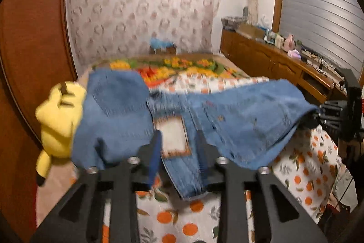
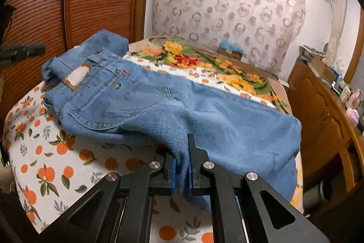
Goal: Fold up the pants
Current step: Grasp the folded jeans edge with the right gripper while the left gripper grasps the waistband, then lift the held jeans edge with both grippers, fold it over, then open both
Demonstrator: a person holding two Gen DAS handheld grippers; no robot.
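Pants [image 2: 141,101] were pinched at 6 o'clock by the right gripper [image 2: 182,165]; the left gripper [image 1: 179,152] was parted narrowly around the waistband.

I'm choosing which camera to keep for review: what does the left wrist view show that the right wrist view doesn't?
Only the left wrist view: a yellow plush toy beside the jeans, and the left gripper open around the waistband. Only the right: the right gripper shut on a denim fold. Both: jeans, the waist patch, the orange-print sheet.
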